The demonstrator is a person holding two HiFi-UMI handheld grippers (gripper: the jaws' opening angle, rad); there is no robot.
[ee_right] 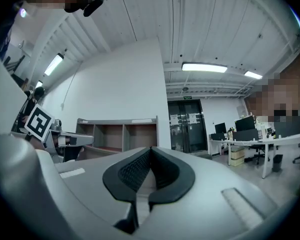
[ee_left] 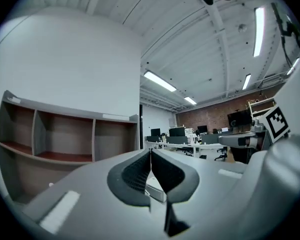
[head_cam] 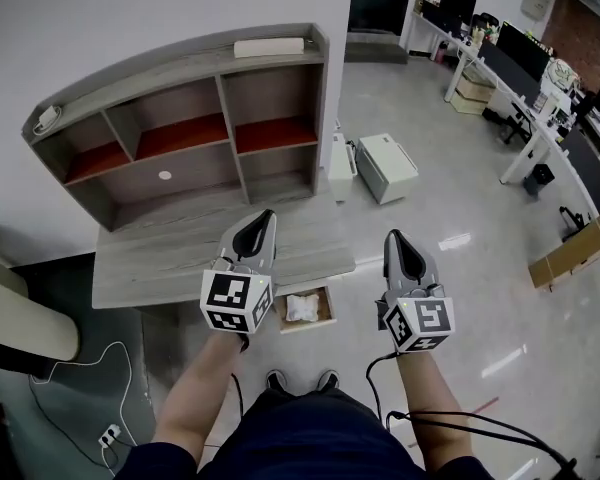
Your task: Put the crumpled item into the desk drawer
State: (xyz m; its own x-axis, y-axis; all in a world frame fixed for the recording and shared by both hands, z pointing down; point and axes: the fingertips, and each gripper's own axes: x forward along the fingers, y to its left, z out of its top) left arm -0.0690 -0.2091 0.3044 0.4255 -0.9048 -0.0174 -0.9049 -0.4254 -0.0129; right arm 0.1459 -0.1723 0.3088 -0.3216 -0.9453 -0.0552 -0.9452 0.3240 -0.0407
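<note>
Head view looks down past the person's shoes to both grippers, held level in front of the body. The left gripper (head_cam: 264, 218) and the right gripper (head_cam: 396, 240) each have their jaws pressed together with nothing between them, as the left gripper view (ee_left: 150, 155) and the right gripper view (ee_right: 150, 153) confirm.

Between the two, lower down, the drawer (head_cam: 329, 306) stands pulled out from under the desk (head_cam: 150, 268), and the crumpled item (head_cam: 302, 308), white and wadded, lies inside it. The placing step looks done; what remains, most likely, is pushing the drawer front in, which calls for lowering one closed gripper to it and pressing straight toward the desk.

The desk's front edge overhangs the drawer, so a descending gripper should come from the open floor side. To the right the floor is bare and roomy. Behind the desk rises the shelf unit (head_cam: 180, 153), and white boxes (head_cam: 385, 166) sit well beyond.
</note>
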